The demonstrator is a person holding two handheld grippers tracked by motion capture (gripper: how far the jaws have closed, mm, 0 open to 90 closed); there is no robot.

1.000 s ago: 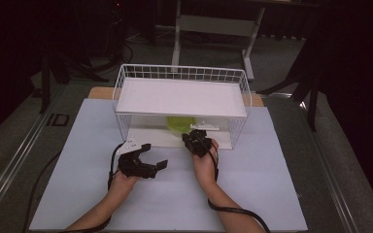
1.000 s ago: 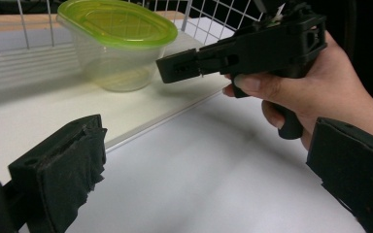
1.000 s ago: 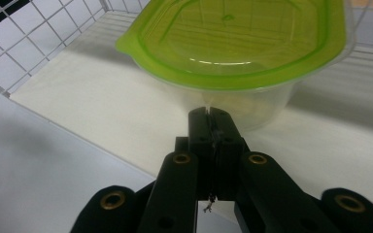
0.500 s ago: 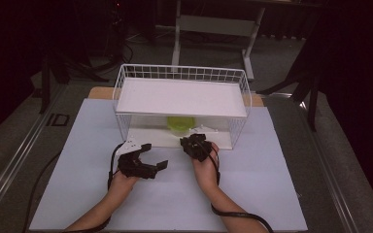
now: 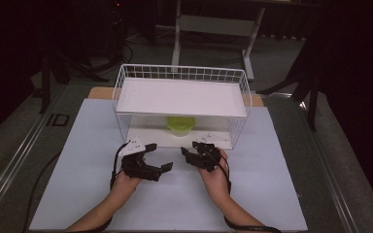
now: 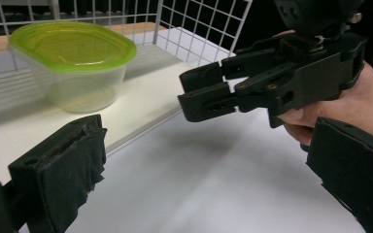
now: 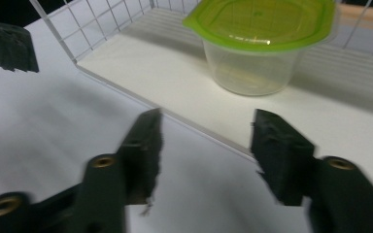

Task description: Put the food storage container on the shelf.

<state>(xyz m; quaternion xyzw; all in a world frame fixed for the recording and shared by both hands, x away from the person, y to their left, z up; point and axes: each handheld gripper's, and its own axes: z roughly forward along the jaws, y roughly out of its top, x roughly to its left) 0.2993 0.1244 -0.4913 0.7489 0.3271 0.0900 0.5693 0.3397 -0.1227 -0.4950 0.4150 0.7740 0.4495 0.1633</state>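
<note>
A clear tub with a green lid stands on the lower shelf of a white wire rack. My right gripper hovers just in front of the rack's open side. Its jaws have just been opening and nothing is between them. My left gripper is open and empty beside it, pointing at the right gripper. Both grippers stand apart from the tub.
The rack's white top shelf overhangs the tub. Its lower board has a raised front lip. A white mat covers the table around both hands. Dark stands and a desk frame are behind the table.
The right gripper has drawn back from the rack toward the person and its jaws have spread apart. The left gripper has stayed put.
</note>
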